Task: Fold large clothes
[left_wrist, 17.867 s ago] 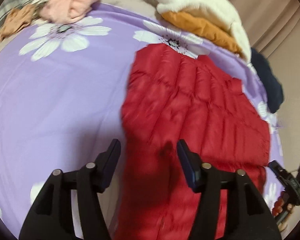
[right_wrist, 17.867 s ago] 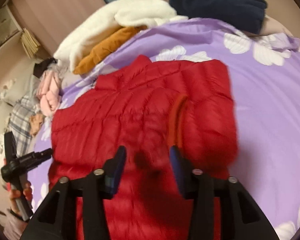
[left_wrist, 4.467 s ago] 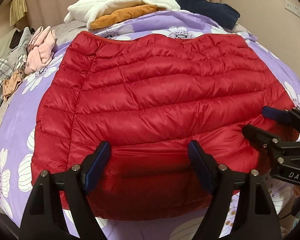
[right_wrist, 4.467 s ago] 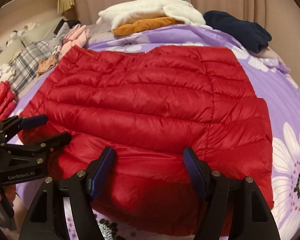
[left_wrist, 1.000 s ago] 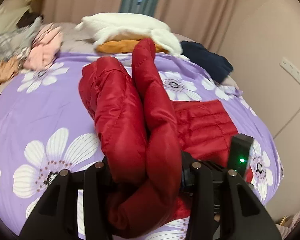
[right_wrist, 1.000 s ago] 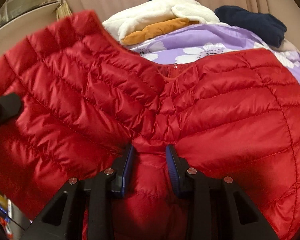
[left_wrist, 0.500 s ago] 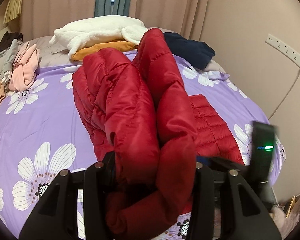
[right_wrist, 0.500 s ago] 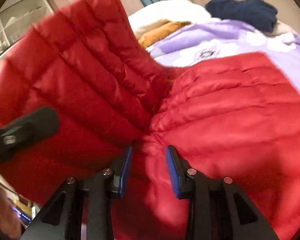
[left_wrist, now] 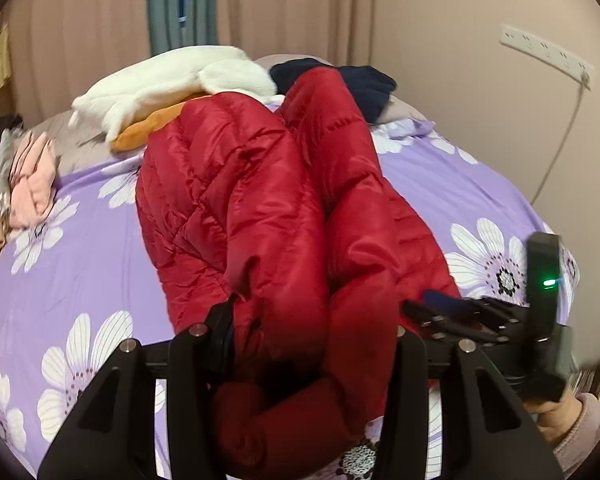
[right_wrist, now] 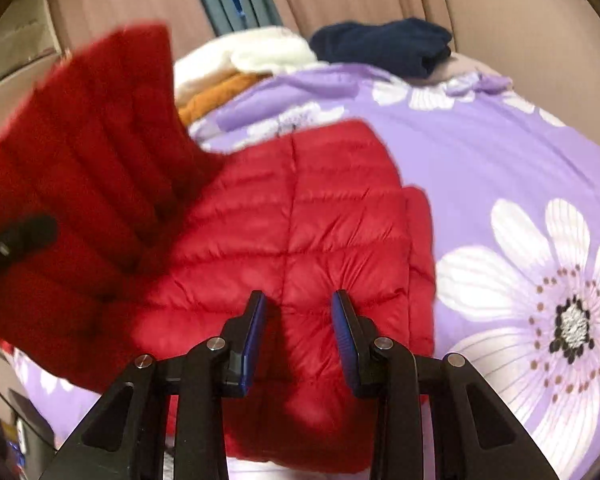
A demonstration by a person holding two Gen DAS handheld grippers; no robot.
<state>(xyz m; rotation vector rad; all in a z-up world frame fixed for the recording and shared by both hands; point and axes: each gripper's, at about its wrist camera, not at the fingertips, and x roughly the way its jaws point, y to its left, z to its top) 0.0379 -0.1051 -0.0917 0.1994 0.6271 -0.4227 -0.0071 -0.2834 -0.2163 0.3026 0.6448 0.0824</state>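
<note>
On the purple flowered bedspread [left_wrist: 84, 280] we are lifting one half of the red puffer jacket [left_wrist: 260, 216] bunched in the left gripper [left_wrist: 308, 332], while the right gripper [right_wrist: 298, 332] is pinching its near edge, and that slick padding risks sliding out and unfolding.

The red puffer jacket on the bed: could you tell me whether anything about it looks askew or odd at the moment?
Yes. The red puffer jacket is lopsided: one side stands bunched up in thick rolls in the left gripper, while the other side lies flat on the purple floral bedspread at the right gripper. No damage is visible.
</note>
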